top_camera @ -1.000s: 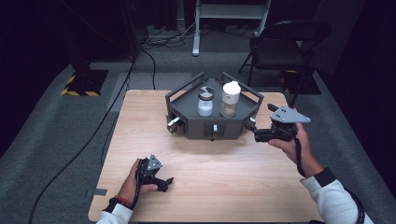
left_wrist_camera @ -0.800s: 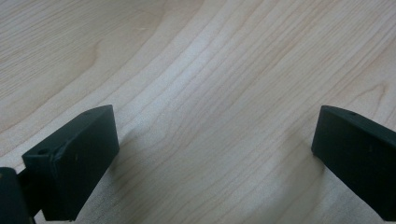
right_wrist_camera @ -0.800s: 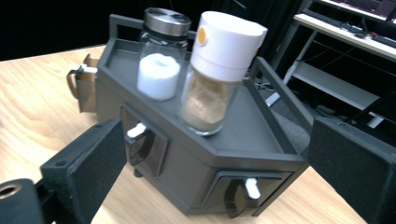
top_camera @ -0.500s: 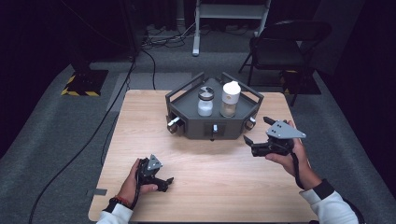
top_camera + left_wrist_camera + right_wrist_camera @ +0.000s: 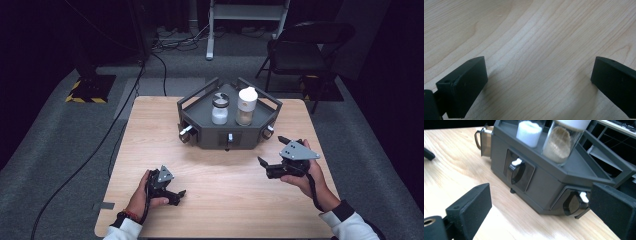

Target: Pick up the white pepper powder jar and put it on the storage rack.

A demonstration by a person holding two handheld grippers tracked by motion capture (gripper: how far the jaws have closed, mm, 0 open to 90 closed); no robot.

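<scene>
A dark grey rack (image 5: 207,141) stands at the back middle of the wooden table (image 5: 150,130). On it are a jar of white powder (image 5: 220,109) and a white-lidded jar of brownish powder (image 5: 246,106). My right gripper (image 5: 271,150) hovers open and empty just right of the rack's front. In the right gripper view its jaws (image 5: 540,195) frame the rack (image 5: 544,182), with two closed front drawers with white tabs (image 5: 517,170) (image 5: 574,203). A brown drawer (image 5: 482,140) sticks out at the far corner. My left gripper (image 5: 177,195) rests near the front edge, open over bare wood (image 5: 539,67).
A dark chair (image 5: 305,50) stands on the grey floor behind the table's right corner. A white desk frame (image 5: 247,15) and cables (image 5: 165,60) lie farther back. Open tabletop stretches between the two grippers and left of the rack.
My right gripper has sunk from beside the rack's right corner and come nearer the person, still open. The left gripper has not moved.
</scene>
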